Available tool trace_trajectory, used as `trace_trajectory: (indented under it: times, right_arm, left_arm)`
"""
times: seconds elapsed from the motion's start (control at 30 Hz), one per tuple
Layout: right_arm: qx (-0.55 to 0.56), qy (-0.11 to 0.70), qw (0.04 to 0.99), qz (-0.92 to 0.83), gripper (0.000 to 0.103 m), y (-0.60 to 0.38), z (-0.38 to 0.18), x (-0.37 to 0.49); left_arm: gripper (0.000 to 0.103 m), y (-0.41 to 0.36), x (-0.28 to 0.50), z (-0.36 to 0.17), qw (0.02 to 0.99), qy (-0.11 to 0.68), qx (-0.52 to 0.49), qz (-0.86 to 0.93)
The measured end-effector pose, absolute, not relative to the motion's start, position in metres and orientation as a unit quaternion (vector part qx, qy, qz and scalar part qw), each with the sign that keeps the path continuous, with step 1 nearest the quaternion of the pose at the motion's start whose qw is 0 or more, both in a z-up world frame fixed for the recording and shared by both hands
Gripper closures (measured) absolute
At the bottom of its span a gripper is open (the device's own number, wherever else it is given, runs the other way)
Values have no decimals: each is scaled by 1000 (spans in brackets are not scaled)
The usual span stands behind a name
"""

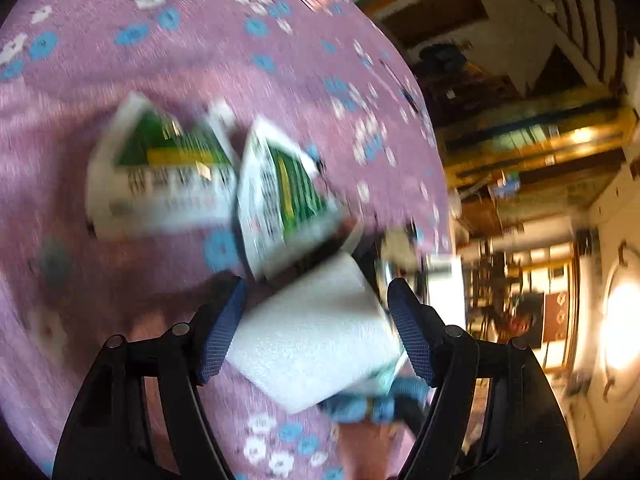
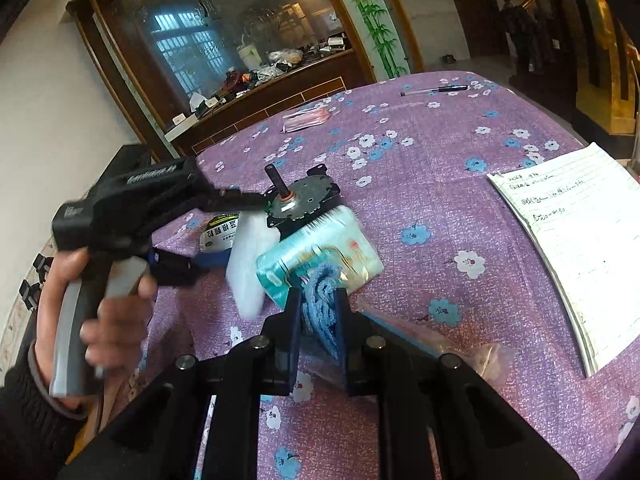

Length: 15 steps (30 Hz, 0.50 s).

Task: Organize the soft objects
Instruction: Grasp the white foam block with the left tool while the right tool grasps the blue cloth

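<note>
Blue looped cloth [image 2: 320, 300] pinched in right tool [image 2: 318, 300], white foam block [image 1: 316, 332]

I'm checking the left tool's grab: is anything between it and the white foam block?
Nothing visible. The white foam block sits directly between the fingers of the left tool, its sides against both pads. The motor and tissue pack lie beside it, not in between.

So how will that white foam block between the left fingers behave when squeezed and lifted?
The white foam block looks light and spongy, so it will probably dent under the left gripper. Its textured surface should resist slipping. Flat faces make rolling unlikely.
</note>
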State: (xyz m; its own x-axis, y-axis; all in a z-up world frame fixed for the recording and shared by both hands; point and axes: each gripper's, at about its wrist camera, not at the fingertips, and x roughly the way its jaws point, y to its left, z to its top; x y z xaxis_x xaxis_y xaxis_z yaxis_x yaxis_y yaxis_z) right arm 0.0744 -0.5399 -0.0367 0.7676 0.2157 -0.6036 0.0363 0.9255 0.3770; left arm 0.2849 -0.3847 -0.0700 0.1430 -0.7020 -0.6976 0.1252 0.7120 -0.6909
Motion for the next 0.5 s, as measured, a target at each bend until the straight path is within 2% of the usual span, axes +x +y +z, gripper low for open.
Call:
trace_trajectory:
  times: [0.17, 0.33, 0.5]
  right_arm:
    - [181, 338, 922, 48, 89, -538, -37, 75]
    - [197, 342, 917, 49, 89, -543, -41, 77]
    - [204, 344, 915, 52, 89, -544, -41, 76]
  left_arm:
    - [31, -379, 259, -73, 715, 577, -253, -302]
    - [31, -382, 242, -66, 733, 574, -219, -291]
    - [39, -387, 219, -55, 756, 559, -192, -282]
